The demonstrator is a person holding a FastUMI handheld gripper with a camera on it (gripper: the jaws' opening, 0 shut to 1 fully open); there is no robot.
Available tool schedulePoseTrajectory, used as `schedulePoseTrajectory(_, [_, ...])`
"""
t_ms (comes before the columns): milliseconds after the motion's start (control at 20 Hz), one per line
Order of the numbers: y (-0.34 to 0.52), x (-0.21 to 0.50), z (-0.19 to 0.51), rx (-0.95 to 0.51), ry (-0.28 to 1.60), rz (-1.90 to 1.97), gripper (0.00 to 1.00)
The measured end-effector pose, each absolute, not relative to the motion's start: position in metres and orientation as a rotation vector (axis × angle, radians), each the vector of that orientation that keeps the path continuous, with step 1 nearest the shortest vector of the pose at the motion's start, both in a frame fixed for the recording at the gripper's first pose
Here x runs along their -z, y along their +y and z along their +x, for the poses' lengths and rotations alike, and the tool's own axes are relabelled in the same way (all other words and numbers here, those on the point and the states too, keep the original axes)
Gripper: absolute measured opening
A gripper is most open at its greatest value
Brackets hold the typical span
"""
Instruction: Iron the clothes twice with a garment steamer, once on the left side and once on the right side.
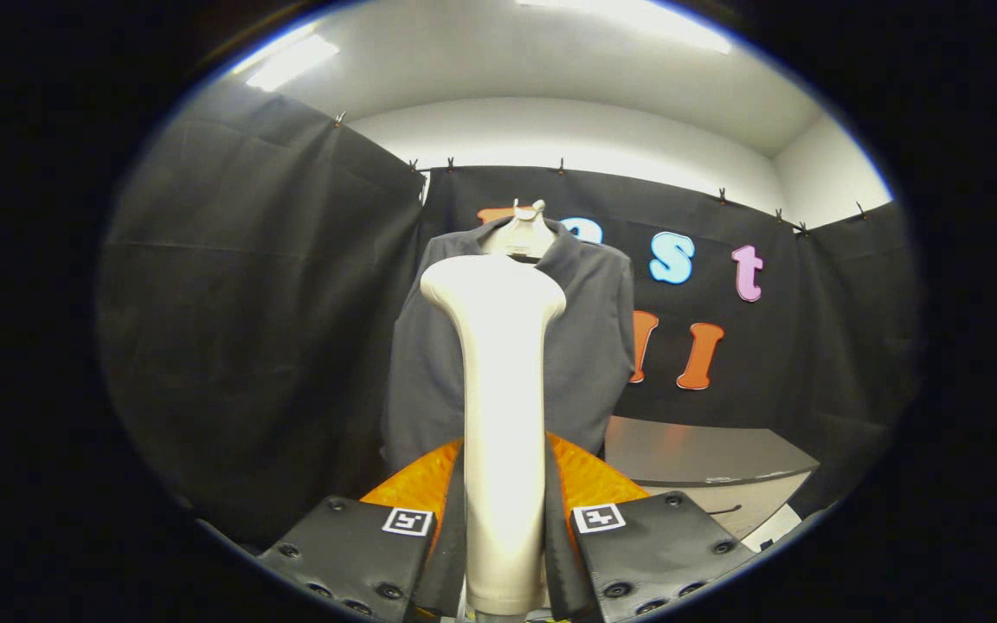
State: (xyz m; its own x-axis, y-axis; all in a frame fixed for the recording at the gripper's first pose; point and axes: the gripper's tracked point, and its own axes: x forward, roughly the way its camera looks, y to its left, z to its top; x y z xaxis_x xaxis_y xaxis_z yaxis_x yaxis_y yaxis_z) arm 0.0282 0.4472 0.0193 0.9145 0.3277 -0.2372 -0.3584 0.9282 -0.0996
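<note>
Black cloth (247,303) drapes the booth on all sides, clipped along its top edge beneath a white ceiling with bright strip lights (291,61). Against the back wall hangs a dark grey collared shirt (589,346) on a pale hanger (520,234), its fabric matte and falling fairly flat, collar spread open. To its right, lower down, stands a grey cabinet (706,459) with a smooth flat top.

Close in front, the gripper (505,528) holds a cream, smooth plastic garment steamer (503,415) upright: its long, slightly tapered handle sits between the two fingers, both pressed against its sides, so the fingers are closed onto it with no gap visible. Its handle rises beyond the fingertips and widens into a rounded, flared head (494,290), which overlaps the shirt's chest just below the collar; whether it touches the cloth cannot be told. Square coded markers (408,522) sit on the finger mounts.
</note>
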Motion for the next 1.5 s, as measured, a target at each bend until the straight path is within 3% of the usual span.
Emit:
schedulePoseTrajectory(800, [0.171, -0.029, 0.011, -0.125, 0.174, -0.01, 0.45])
schedulePoseTrajectory(1150, [0.107, -0.023, 0.001, -0.06, 0.157, 0.009, 0.45])
schedulePoseTrajectory(1500, [0.106, -0.013, -0.017, -0.108, 0.164, -0.039, 0.45])
